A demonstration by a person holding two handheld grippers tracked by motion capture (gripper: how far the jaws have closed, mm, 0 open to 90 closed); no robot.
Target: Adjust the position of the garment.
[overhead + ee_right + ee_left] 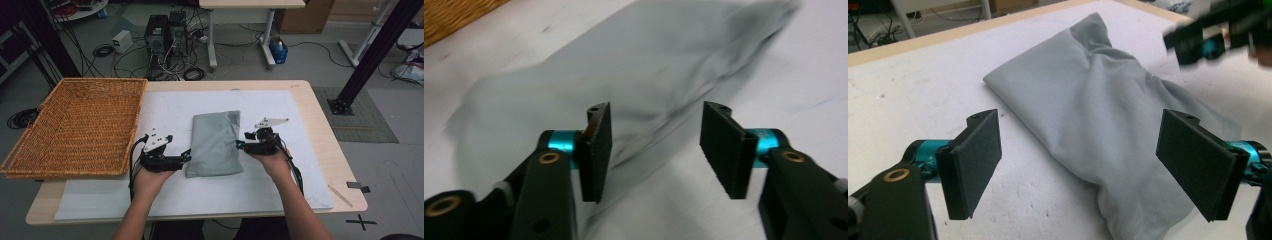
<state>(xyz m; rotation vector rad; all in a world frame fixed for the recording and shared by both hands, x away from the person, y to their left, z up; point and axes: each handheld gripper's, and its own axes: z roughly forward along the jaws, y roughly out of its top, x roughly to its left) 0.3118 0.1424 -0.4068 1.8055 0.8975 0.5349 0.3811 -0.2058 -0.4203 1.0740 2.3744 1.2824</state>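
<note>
In the high view a folded grey cloth [215, 143] lies on the white sheet [165, 112] that covers the desk [327, 150], near its middle, with a woven basket [75, 125] well apart on the left side; the left tongs [187, 156] rest just beside the cloth's left edge and the right tongs [239, 145] just beside its right edge, each in a hand of the person, and neither one holds the fabric. In the left gripper view the left tongs [1098, 167] stand wide open, the two black pads apart with nothing pressed between them; the cloth [1098, 115] lies flat in front of them, its stitched hem near the bottom right, and the other tongs [1198, 45] appear blurred at the top right. In the right gripper view, which is blurred, the right tongs [655, 150] are also open, about half way, and the cloth [599, 75] spreads beyond them, not gripped. The cloth looks light, soft and limp; it will probably sag and unfold if it is lifted by one point only, so it seems better to pinch it at the two side edges, through all the folded layers, one tongs on each side; the thin fabric may also slip from the pads if too little is taken.
</note>
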